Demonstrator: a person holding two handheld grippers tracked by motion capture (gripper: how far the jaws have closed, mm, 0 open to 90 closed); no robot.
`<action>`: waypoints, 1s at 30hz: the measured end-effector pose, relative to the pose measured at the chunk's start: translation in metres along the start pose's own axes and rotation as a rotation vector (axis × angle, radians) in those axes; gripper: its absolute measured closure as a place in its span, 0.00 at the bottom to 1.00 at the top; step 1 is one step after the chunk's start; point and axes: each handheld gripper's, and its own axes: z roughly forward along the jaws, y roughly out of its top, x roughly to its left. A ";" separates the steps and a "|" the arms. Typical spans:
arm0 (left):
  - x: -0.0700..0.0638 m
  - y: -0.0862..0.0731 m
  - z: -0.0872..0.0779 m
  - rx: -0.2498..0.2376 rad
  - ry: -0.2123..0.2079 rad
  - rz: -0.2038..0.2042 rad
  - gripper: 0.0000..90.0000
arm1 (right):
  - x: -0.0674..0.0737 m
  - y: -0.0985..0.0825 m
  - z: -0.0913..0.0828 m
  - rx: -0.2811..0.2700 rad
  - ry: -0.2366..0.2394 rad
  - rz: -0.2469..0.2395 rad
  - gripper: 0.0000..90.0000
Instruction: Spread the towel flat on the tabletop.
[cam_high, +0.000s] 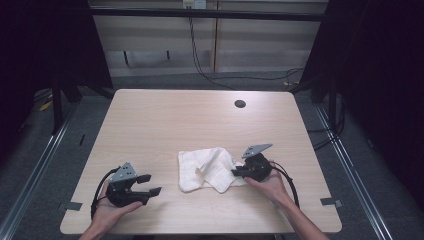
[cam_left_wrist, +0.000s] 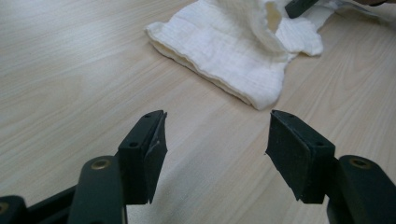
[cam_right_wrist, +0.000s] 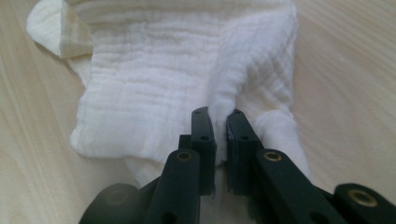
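On the near half of the light wooden table (cam_high: 165, 115), a white muslin cloth (cam_high: 207, 169) lies rumpled and partly folded over itself, a little right of the table's middle. The right gripper (cam_high: 235, 173) sits at the cloth's right edge, held in the person's right hand (cam_high: 272, 186) and pointing leftward into the fabric. In the right gripper view its two black jaws stand almost together, pinching a raised ridge of the cloth (cam_right_wrist: 187, 93) between the pads; the rest of the fabric spreads away beyond the jaws, with one folded corner at the far left. How many layers the pinch takes in is hard to tell, since the fold hides its own underside.

The left gripper (cam_high: 152, 185) rests in the left hand (cam_high: 112, 207) near the table's front left, well apart from the cloth and aimed toward it. In the left gripper view its jaws stand wide apart with bare tabletop between them, and the cloth (cam_left_wrist: 233, 60) lies ahead, past the jaw tips and untouched by them. A dark round grommet hole (cam_high: 240, 103) sits toward the table's far edge.
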 end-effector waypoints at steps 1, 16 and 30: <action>0.000 0.000 0.000 0.000 0.002 -0.002 0.41 | 0.002 0.000 0.001 -0.002 0.006 -0.001 0.93; -0.001 -0.001 0.005 0.033 0.002 0.007 0.41 | 0.044 -0.001 0.004 0.016 0.054 -0.038 0.90; -0.001 0.000 0.005 0.033 -0.009 0.002 0.38 | 0.055 0.006 -0.028 -0.088 0.060 -0.032 0.54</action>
